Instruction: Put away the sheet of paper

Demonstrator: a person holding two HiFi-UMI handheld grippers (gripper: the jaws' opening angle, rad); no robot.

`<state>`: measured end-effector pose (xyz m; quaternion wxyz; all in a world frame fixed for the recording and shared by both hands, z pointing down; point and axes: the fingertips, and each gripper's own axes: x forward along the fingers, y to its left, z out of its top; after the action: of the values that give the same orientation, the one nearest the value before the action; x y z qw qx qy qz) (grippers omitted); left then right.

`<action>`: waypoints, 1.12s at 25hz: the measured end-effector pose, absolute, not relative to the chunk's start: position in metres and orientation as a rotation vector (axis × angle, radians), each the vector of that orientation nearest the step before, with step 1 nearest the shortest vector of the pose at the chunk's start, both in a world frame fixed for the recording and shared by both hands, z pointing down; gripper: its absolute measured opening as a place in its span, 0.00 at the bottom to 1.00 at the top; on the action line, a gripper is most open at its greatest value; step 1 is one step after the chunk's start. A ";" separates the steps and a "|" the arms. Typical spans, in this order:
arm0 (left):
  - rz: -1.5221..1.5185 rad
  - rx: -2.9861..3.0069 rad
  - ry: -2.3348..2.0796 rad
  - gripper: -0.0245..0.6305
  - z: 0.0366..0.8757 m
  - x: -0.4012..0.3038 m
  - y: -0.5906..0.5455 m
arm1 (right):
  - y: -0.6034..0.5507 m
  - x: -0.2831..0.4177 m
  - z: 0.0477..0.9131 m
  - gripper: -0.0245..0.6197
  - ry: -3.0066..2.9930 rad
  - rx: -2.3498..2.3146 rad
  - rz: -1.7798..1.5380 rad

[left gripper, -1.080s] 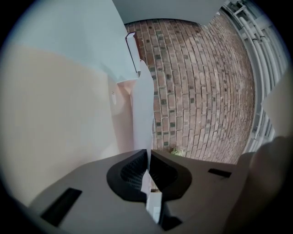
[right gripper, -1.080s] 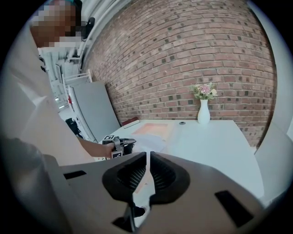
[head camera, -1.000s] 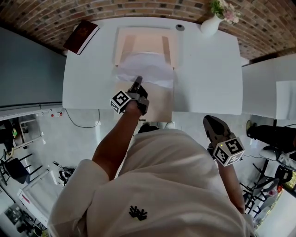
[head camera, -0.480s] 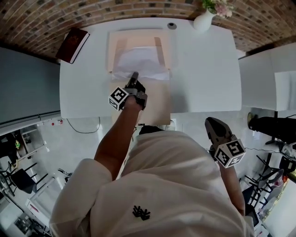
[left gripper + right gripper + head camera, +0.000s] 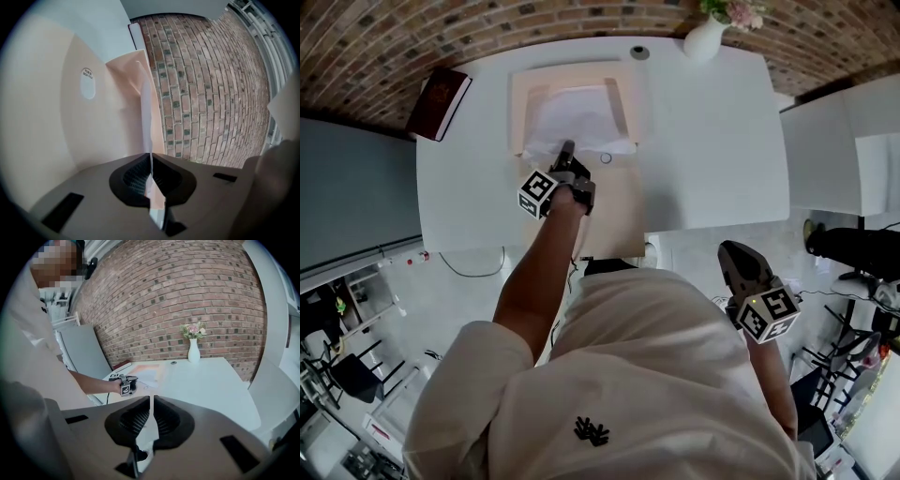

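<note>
Left gripper [image 5: 567,155]: jaws clamped on near edge of white sheet of paper [image 5: 577,117]. Sheet ahead of jaws, inside open peach card folder [image 5: 619,202] on white tabletop [image 5: 712,141], long axis apparently in line with jaws. Right gripper [image 5: 736,258]: jaws together, empty, off tabletop, well apart from sheet.

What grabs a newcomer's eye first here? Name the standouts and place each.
The left gripper has its jaws shut on the near edge of a white sheet of paper that lies in an open peach folder on the white table. A vase of flowers stands near the far right corner, a dark red book at the far left. The right gripper hangs off the table, jaws together, empty.
</note>
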<state>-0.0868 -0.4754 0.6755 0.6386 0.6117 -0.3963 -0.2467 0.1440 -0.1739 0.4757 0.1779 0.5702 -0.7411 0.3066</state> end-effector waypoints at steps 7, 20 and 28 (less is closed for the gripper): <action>-0.563 1.375 -0.935 0.07 0.678 -0.081 -0.497 | -0.171 0.144 0.477 0.11 -2.077 1.643 0.882; -0.509 1.404 -0.946 0.07 0.678 -0.073 -0.510 | -0.154 0.151 0.475 0.11 -2.037 1.704 0.886; -0.477 1.410 -0.959 0.28 0.673 -0.066 -0.507 | -0.139 0.155 0.476 0.11 -2.044 1.708 0.874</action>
<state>-0.0660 -0.5070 0.6733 0.6331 0.6163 -0.4195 -0.2084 0.1554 -0.1390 0.4756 0.1683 0.6007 -0.7187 0.3072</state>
